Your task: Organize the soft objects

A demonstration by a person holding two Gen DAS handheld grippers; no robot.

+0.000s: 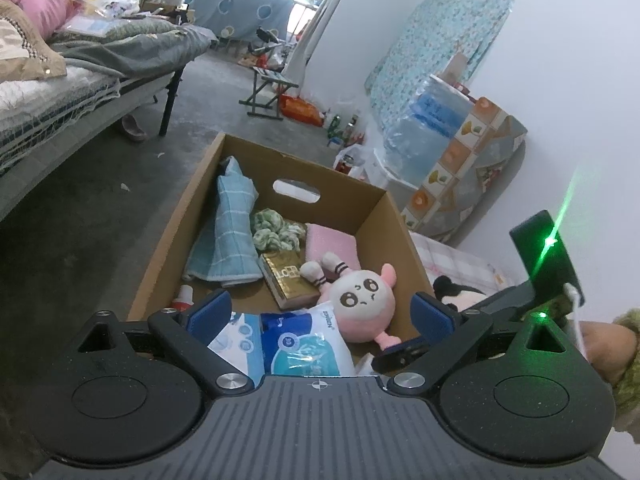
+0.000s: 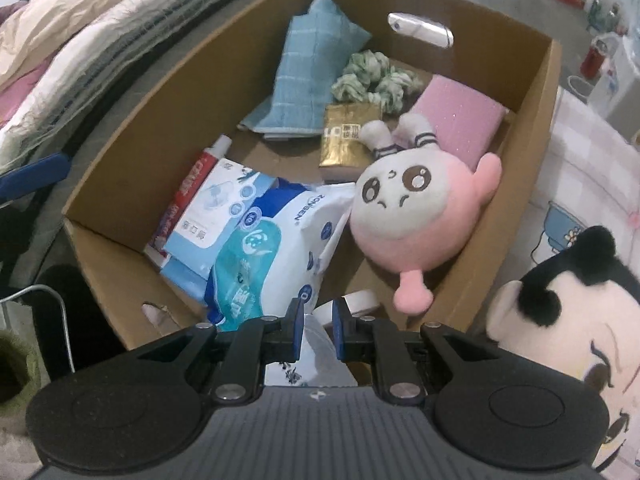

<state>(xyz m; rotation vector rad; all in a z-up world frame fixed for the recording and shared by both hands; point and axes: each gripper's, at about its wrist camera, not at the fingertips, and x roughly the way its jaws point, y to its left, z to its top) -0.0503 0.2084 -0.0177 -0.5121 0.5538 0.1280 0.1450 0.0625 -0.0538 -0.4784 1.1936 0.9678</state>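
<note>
A cardboard box (image 2: 536, 152) holds a pink round plush (image 2: 404, 208), a blue towel (image 2: 308, 80), a green rope knot (image 2: 372, 78), a pink sponge (image 2: 460, 120), a gold packet (image 2: 346, 140) and blue-white wipe packs (image 2: 276, 248). The box (image 1: 172, 232) and the plush (image 1: 360, 300) also show in the left wrist view. My left gripper (image 1: 322, 314) is open and empty above the box's near end. My right gripper (image 2: 318, 330) is nearly shut over a white pack (image 2: 316, 344) at the box's near edge; I cannot tell if it grips it. A panda plush (image 2: 568, 320) lies outside the box on the right.
A bed (image 1: 60, 92) stands left of the box. A folding stool (image 1: 268, 92), bottles (image 1: 344, 128) and a patterned mattress (image 1: 472, 168) stand by the far wall. A red toothpaste tube (image 2: 188, 196) lies in the box. A checked sheet (image 2: 580, 184) lies under the panda.
</note>
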